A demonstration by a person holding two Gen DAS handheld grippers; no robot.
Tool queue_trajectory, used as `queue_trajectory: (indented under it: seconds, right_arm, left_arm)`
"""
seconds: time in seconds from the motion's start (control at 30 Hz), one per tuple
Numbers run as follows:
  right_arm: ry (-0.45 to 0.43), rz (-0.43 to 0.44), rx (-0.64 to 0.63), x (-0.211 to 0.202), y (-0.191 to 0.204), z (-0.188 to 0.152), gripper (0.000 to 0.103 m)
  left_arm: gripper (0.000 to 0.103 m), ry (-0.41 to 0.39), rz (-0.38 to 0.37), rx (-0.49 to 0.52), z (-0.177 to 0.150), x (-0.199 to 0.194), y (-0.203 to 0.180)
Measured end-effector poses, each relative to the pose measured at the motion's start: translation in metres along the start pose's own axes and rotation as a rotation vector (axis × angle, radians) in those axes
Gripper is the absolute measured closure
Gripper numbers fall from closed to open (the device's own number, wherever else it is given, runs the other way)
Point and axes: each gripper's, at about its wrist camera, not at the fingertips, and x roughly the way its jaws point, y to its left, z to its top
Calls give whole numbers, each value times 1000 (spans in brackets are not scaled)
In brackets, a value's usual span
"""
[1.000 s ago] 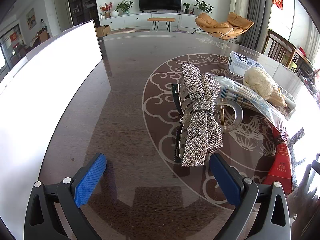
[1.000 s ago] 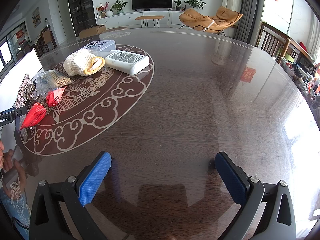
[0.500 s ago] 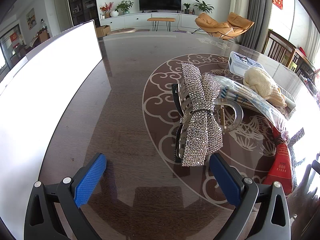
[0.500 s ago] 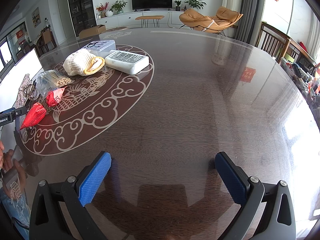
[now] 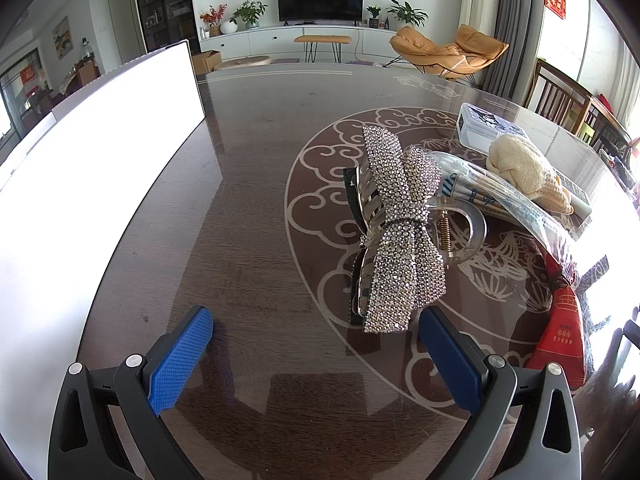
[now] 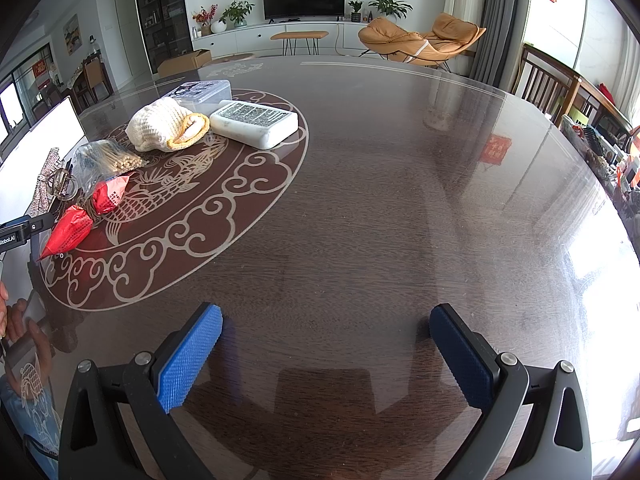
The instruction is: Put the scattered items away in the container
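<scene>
A rhinestone bow hair claw (image 5: 400, 232) lies on the dark table, just ahead of my open left gripper (image 5: 316, 340) and nearer its right finger. Behind it lie a clear bag of sticks (image 5: 500, 196), a cream knitted pouch (image 5: 524, 168), a clear plastic box (image 5: 480, 128) and a red packet (image 5: 560, 332). A white container wall (image 5: 100, 160) stands to the left. My right gripper (image 6: 326, 344) is open and empty over bare table; the scattered items, including a white block (image 6: 256, 124), lie far to its left.
The round table has a pale cloud pattern inlay (image 6: 192, 216). Wooden chairs (image 6: 552, 84) stand at the right edge. The left gripper's body (image 6: 20, 228) shows at the left edge of the right wrist view.
</scene>
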Motion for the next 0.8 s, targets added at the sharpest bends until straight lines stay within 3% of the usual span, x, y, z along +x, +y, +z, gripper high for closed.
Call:
queue_trajectory:
  seconds: [0.27,0.4,0.53,0.67,0.8]
  right_arm:
    - [0,-3,-1,0,1,0,0]
    - [39,-37,87,0,8,6,0]
    - [-40,114,209,-15,38,17,0]
    - [-28,240,223,-8,88,45,0]
    - [-13,245,168,3,135,68,0]
  left_arm:
    - [0,0,-1,0,0,0,0]
    - [0,0,-8,7,0,0,-2]
    - [0,0,-9,7,0,0,-2]
    - [0,0,-6,6,0,0,-2]
    - [0,0,-6,6,1,-1,-2]
